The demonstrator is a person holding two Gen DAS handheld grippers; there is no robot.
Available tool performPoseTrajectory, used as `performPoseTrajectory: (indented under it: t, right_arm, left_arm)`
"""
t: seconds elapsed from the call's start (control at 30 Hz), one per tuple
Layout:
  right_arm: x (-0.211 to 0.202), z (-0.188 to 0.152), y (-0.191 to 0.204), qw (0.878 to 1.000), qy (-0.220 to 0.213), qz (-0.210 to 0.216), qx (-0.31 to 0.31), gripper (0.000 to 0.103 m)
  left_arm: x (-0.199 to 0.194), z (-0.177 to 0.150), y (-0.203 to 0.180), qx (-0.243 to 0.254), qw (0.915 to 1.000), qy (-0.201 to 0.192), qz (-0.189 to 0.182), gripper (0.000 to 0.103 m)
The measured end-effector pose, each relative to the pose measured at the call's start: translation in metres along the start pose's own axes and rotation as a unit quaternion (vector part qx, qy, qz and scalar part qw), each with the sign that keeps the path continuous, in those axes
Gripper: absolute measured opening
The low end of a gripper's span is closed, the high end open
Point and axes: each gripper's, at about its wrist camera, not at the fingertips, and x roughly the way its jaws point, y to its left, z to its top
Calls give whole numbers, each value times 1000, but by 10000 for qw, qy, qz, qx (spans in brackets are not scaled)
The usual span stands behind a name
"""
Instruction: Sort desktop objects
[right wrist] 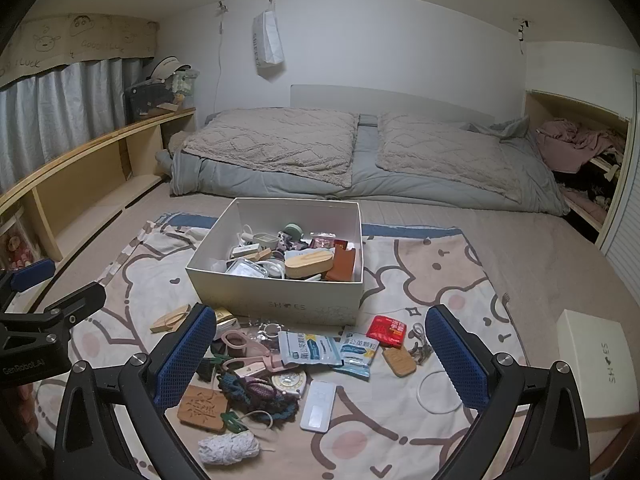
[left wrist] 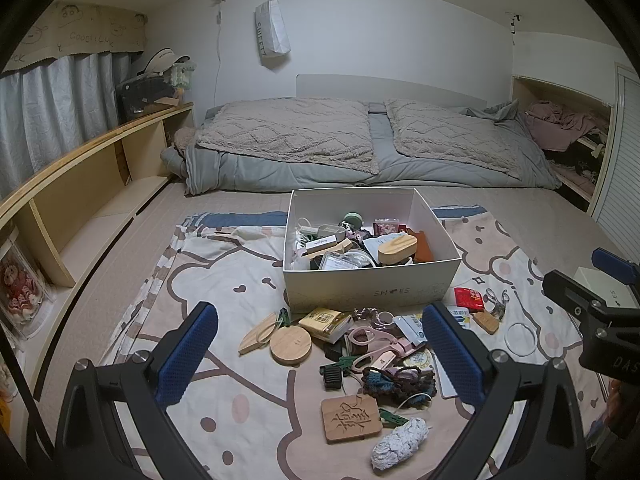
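A white shoe box (left wrist: 372, 292) stands open on the patterned blanket, holding several small items. In front of it lies a loose pile: a round wooden disc (left wrist: 291, 346), a carved wooden tag (left wrist: 351, 418), a crumpled white wad (left wrist: 400, 442) and a red packet (left wrist: 470, 298). My left gripper (left wrist: 320, 314) hovers open above this pile, holding nothing. In the right wrist view the shoe box (right wrist: 276, 300) is ahead and slightly left. Blue-white sachets (right wrist: 308, 348) and a white remote (right wrist: 319, 406) lie between the open, bare fingers of my right gripper (right wrist: 320, 314).
The box lid (right wrist: 592, 360) sits at the blanket's right edge. A white ring (right wrist: 438, 394) lies near it. Folded bedding (left wrist: 360, 152) fills the back, a wooden shelf (left wrist: 80, 184) runs along the left, and an alcove with clothes (left wrist: 568, 128) is at right. The right gripper (left wrist: 586, 276) shows at the left wrist view's right edge.
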Motion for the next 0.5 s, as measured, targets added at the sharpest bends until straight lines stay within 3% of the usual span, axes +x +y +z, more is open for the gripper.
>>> performPoseTrajectory:
  t: [0.5]
  right_arm:
    - [0, 1, 2, 10000, 18, 2, -16, 103]
  left_arm:
    - [0, 0, 0, 6, 10000, 1, 6, 103]
